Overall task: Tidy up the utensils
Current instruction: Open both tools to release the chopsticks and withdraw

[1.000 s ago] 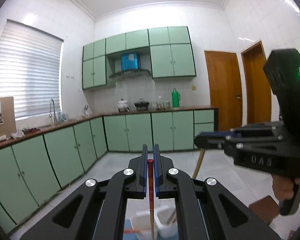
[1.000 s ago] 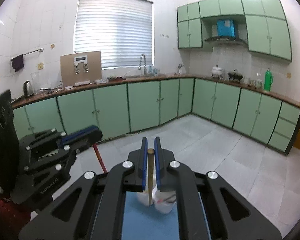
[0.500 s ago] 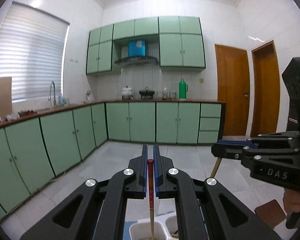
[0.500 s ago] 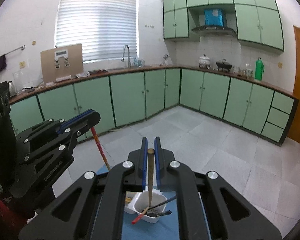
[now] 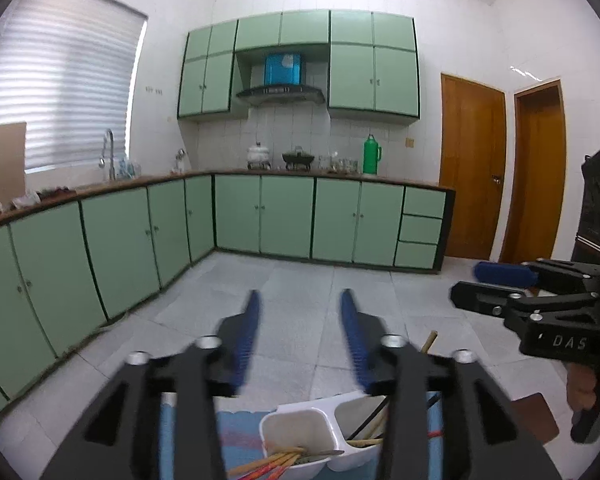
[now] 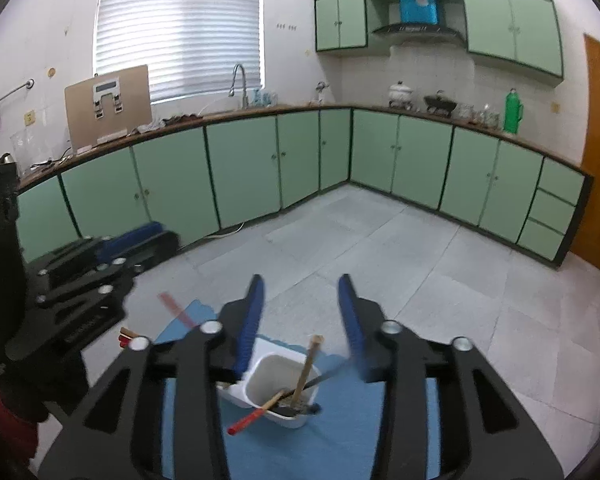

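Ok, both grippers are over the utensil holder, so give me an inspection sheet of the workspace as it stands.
Surface: blue mat under the holder.
Job's things: white two-compartment holder; wooden chopstick leaning upright in one compartment, red-tipped chopstick and a dark utensil with it; more chopsticks in the other.
Clutter: a red stick, blurred, by the mat's far edge.
Grippers: left gripper open, holding nothing; right gripper open, holding nothing.
Cables: nothing seen.
Surroundings: green kitchen cabinets, tiled floor, wooden doors.
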### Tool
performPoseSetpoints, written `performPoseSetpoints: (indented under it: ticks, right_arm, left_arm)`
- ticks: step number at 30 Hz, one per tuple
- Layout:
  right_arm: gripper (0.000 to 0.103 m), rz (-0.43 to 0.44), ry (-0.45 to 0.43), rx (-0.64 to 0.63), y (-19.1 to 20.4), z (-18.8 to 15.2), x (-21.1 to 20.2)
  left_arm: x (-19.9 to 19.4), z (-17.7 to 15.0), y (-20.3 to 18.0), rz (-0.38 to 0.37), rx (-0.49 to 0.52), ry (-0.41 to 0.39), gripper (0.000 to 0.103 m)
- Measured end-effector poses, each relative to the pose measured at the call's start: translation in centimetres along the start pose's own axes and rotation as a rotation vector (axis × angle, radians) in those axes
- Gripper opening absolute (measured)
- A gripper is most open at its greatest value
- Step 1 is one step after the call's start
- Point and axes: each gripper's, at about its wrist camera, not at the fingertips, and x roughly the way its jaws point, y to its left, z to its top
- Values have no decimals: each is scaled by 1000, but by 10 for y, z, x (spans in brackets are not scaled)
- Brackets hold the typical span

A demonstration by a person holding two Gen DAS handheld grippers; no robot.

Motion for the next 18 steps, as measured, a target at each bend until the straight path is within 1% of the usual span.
performPoseSetpoints:
  ticks: [2,3,5,6,7,9,10,12,15,16,18]
  right_arm:
    - [63,-38,-32,-1,-6,0,-15]
    - [67,-64,-47,-4,-8,-2,-25]
    - [80,-90,-72,-8,-14,-9,-38]
    - [84,-102,-82,-11,-15,-13,-45]
    - [90,-120,-92,-14,-16,-19,-53]
    - [91,-155,-109,-22,-18,-32,-67]
    - [94,-165,-110,-25,-17,-43,-76]
    - [96,-172,-106,-11,-18,-60,-86]
    - [98,-156,-90,24,-16,-91,-101]
    - [98,-150,-83,33,-15,-100,-104]
    - [98,-141,-68,46,-12,-117,-110]
  left_arm:
    - [-17,1,-2,14,10,-19,58]
    - [-25,2,-3,18,11,-26,60]
    - [-39,0,-5,29,11,-36,71]
    - [-49,-3,-6,42,13,-37,74]
    - [-57,-6,-8,50,15,-40,78]
    - [-73,-16,-12,56,10,-34,82]
    - [-78,-20,-12,53,5,-26,84]
    - [-86,-29,-15,46,-15,-4,86]
    - [-99,-49,-20,40,-36,24,90]
    - [-103,-56,-23,44,-39,34,94]
    - [-113,-71,-28,54,-38,45,94]
